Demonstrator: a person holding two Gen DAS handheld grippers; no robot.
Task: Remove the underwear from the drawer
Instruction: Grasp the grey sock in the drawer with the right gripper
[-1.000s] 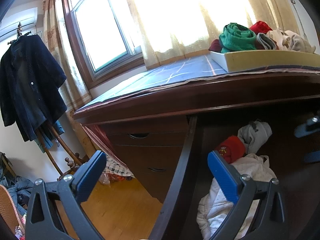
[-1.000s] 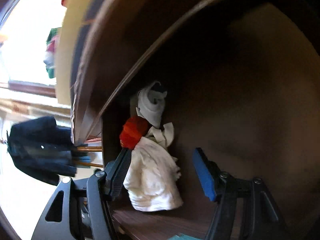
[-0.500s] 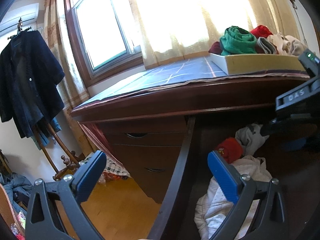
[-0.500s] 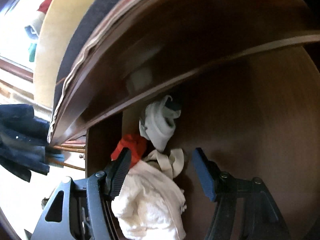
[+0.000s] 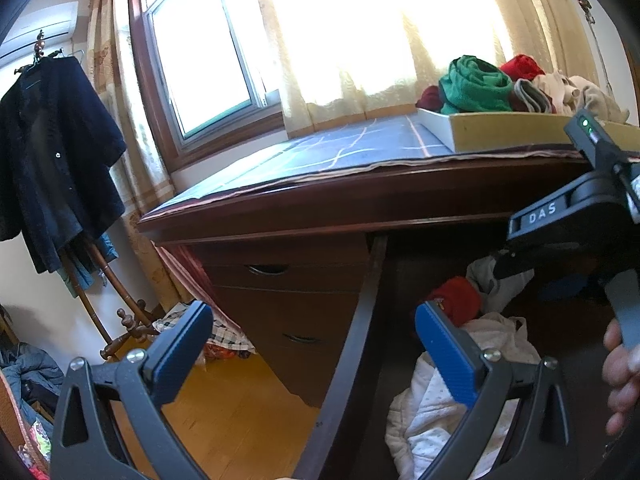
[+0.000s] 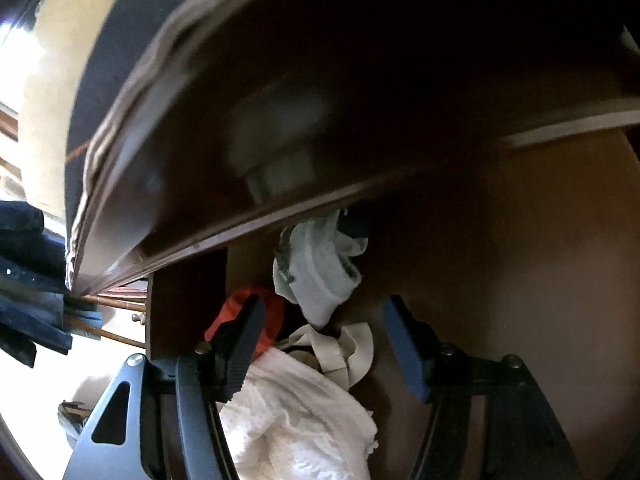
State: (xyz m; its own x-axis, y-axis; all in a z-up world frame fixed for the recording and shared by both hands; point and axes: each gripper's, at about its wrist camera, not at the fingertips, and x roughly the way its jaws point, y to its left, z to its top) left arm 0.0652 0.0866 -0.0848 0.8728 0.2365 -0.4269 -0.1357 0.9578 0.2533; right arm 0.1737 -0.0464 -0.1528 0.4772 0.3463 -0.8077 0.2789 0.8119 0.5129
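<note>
The open drawer (image 5: pixel 362 320) holds a small heap of clothes: a red piece (image 5: pixel 460 298), a grey-white piece (image 5: pixel 486 276) and a white dotted garment (image 5: pixel 440 412). My left gripper (image 5: pixel 312 332) is open and empty, straddling the drawer's left wall. My right gripper (image 6: pixel 322 332) points down into the drawer, just over the heap. Its jaws have just closed a little but stand open, with a beige strapped piece (image 6: pixel 352 344) and the white garment (image 6: pixel 304 412) loose between them. The red piece (image 6: pixel 276 316) sits partly behind its left finger; the grey-white piece (image 6: pixel 320 268) lies further in.
The desk's front edge (image 6: pixel 280 140) hangs close over the right gripper. A cream tray (image 5: pixel 512 130) of rolled clothes sits on the desk top. Shut drawers (image 5: pixel 280 280) lie left of the open one. A dark coat (image 5: pixel 52 152) hangs on a rack. A hand (image 5: pixel 620 368) shows at right.
The right gripper has swung in under the desk edge and closer to the heap; its body now shows in the left wrist view. The left gripper has kept still.
</note>
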